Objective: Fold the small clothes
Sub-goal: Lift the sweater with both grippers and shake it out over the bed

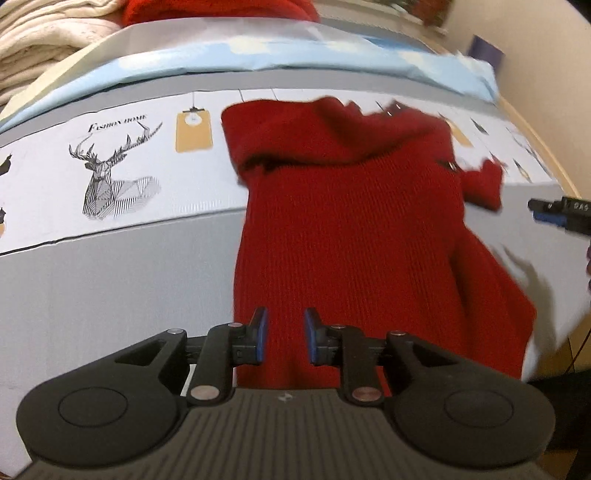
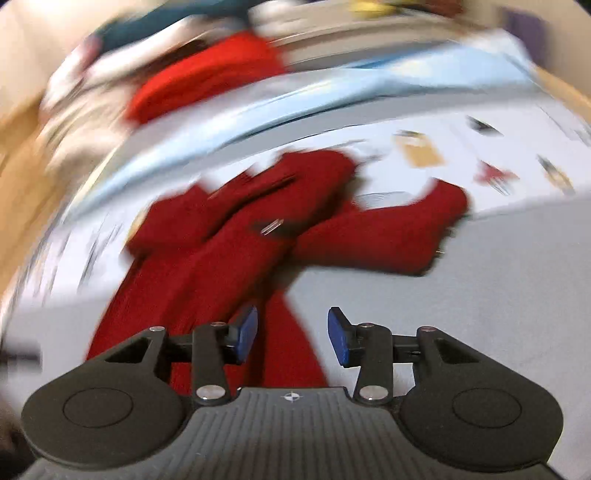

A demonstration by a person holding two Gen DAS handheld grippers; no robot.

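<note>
A dark red knitted garment (image 1: 347, 221) lies on a grey and white printed cover (image 1: 110, 277); its top is folded over and one sleeve sticks out to the right. My left gripper (image 1: 285, 334) is open just above the garment's near hem, with nothing between its blue pads. My right gripper's tip (image 1: 550, 212) shows at the right edge of the left wrist view. In the blurred right wrist view the same garment (image 2: 229, 258) lies ahead with a sleeve (image 2: 388, 236) stretched right. My right gripper (image 2: 291, 334) is open and empty over the garment's near right edge.
A pile of cream knitwear (image 1: 40, 40) and a bright red garment (image 1: 218, 11) lie at the back left. A light blue sheet (image 1: 258, 51) runs along the back. The cover's deer print (image 1: 110, 173) is to the left. A beige wall (image 1: 546, 74) is at the right.
</note>
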